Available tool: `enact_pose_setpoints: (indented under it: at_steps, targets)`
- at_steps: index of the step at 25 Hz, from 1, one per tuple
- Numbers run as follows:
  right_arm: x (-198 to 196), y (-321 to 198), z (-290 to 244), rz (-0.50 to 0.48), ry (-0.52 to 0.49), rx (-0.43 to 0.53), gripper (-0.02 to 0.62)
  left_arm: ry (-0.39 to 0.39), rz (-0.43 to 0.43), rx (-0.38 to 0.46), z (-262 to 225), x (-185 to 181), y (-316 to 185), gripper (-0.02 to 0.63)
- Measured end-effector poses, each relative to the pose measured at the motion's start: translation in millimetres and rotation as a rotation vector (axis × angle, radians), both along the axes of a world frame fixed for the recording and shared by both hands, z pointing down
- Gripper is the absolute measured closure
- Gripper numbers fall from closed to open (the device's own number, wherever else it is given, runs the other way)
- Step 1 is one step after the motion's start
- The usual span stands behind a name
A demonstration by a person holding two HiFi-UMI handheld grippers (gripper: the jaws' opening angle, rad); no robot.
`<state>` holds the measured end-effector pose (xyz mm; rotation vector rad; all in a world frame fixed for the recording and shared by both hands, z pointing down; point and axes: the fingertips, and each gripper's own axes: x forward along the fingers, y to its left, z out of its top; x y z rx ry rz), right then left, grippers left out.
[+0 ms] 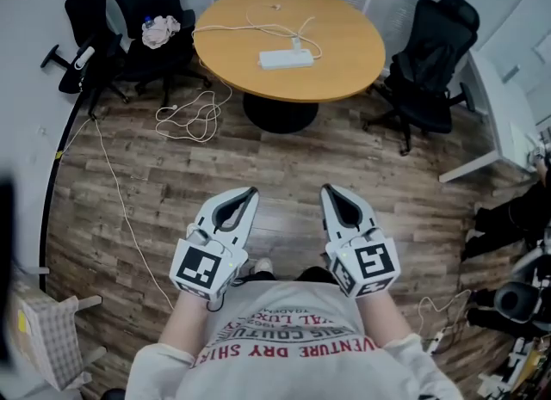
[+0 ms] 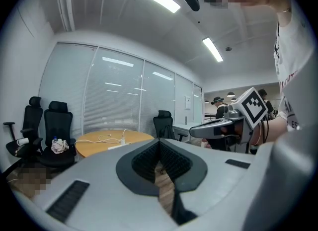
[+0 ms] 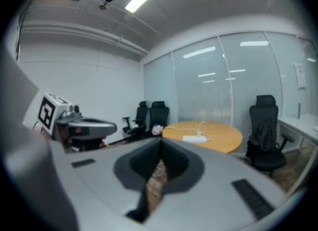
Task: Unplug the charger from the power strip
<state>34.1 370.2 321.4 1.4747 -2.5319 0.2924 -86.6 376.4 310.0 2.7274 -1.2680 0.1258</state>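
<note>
While the charger (image 1: 296,43) sits plugged into the power strip (image 1: 286,59), nothing of the task is done yet. The strip lies near the middle of the round worktop (image 1: 344,67) at your twelve o'clock. The charger stands at its one o'clock corner, and a white cable (image 1: 258,24) loops off toward eleven. Your left tongs (image 1: 250,192) and right tongs (image 1: 328,190) hang side by side over the wooden floor (image 1: 172,192), well apart from the worktop, both pinched together on nothing. As I judge it, everything is left: reach the worktop, open one pair, grip the charger, steady the strip with the other, and pull the plug free.
</note>
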Motion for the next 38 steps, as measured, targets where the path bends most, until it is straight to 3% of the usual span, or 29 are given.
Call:
enact_pose_setpoints:
  at_steps: [9, 16, 25, 31, 38]
  targets:
    - [-11.6, -78.8, 19.5, -0.028, 0.006, -0.024, 0.569, -0.001, -0.043, -0.054, 28.6, -14.7, -67.6, 0.577]
    - [-1.4, -179.1, 23.0, -0.111, -0.002, -0.008, 0.569, -0.036, -0.144, -0.039, 30.2, -10.7, -152.7, 0.577]
    - [50.4, -325.1, 27.6, -0.181, 0.013, -0.021, 0.569, -0.073, -0.214, -0.004, 32.6, 41.9, -285.4, 0.577]
    - [79.8, -393.7, 42.9, -0.175, 0.016, -0.066, 0.569, -0.083, -0.193, -0.053, 46.4, 72.2, -348.2, 0.577]
    - [75.9, -460.2, 69.3, -0.134, 0.034, -0.117, 0.569, -0.086, -0.163, -0.083, 66.1, 62.4, -422.0, 0.577]
